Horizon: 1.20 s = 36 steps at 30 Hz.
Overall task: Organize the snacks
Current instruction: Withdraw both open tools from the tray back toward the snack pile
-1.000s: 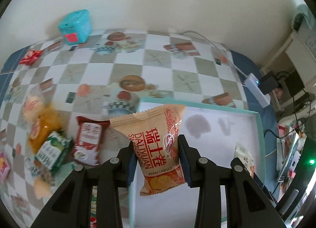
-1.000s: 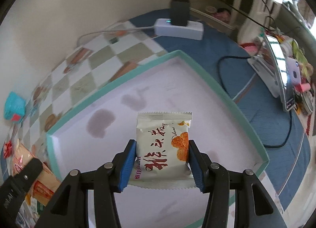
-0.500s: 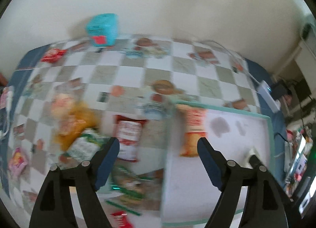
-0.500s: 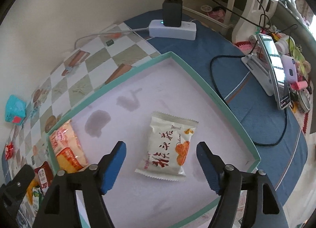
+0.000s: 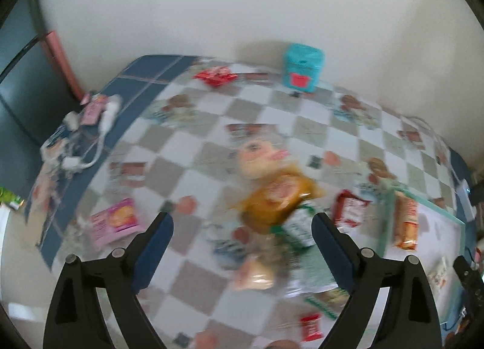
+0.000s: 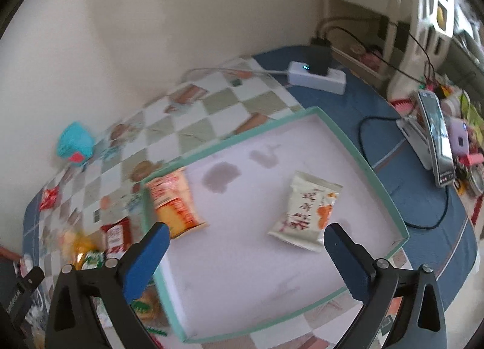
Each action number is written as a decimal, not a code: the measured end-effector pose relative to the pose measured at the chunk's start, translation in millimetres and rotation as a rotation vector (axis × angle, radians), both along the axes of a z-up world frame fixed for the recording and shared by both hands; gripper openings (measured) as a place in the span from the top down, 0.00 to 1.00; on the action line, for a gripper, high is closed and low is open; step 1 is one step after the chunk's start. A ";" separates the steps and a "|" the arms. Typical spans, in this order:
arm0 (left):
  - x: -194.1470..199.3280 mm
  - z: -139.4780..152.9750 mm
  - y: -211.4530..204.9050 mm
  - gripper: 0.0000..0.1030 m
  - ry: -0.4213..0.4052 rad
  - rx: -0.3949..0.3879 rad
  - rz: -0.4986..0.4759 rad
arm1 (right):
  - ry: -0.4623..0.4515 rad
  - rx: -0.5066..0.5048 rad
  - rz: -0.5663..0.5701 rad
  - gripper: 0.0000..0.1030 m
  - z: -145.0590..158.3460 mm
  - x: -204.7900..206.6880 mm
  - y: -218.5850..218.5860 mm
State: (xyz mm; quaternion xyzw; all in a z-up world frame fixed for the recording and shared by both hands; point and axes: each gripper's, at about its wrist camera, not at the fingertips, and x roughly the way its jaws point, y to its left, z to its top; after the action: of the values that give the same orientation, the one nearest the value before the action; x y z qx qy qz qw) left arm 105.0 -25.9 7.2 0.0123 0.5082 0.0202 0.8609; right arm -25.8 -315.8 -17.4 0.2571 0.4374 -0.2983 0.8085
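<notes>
A shallow box with a teal rim (image 6: 373, 167) and white floor lies on the checkered table. In it lie an orange snack packet (image 6: 174, 200) by the left wall and a white packet with orange print (image 6: 305, 213) to the right. My right gripper (image 6: 245, 240) is open and empty above the box. My left gripper (image 5: 242, 228) is open and empty above a blurred pile of loose snacks: a yellow-orange pack (image 5: 278, 197), a green-white pack (image 5: 298, 228), a red packet (image 5: 348, 208). The orange packet (image 5: 405, 222) shows at the right of the left wrist view.
A teal tin (image 5: 302, 67) stands by the wall. A red wrapper (image 5: 214, 75) and a pink packet (image 5: 116, 222) lie apart on the table. A white power strip with a black plug (image 6: 317, 75), cables and a phone on a stand (image 6: 435, 134) sit right of the box.
Both grippers opened and let go of their packets, which now lie in the box. The left gripper swung left over the loose snack pile; the right gripper pulled back and up.
</notes>
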 end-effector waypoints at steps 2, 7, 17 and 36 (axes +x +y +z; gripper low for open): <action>-3.3 -1.4 18.8 0.10 0.006 0.010 0.037 | -0.007 0.012 0.035 0.00 1.5 2.0 10.5; -9.1 -4.7 62.6 0.10 0.023 0.025 0.117 | 0.017 0.009 0.142 0.00 -1.4 13.9 44.5; -23.2 -5.8 136.1 0.10 0.018 0.032 0.257 | 0.062 0.061 0.353 0.00 -11.8 35.7 114.1; -16.8 -53.8 103.2 0.10 0.178 -0.094 0.088 | 0.261 0.141 0.485 0.19 -66.0 43.4 169.4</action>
State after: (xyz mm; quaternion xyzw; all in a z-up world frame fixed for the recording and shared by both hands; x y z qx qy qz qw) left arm 88.1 77.3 -46.6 -0.0488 0.5832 0.0330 0.8102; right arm 17.5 -146.3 -83.3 0.1600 0.6062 -0.0956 0.7732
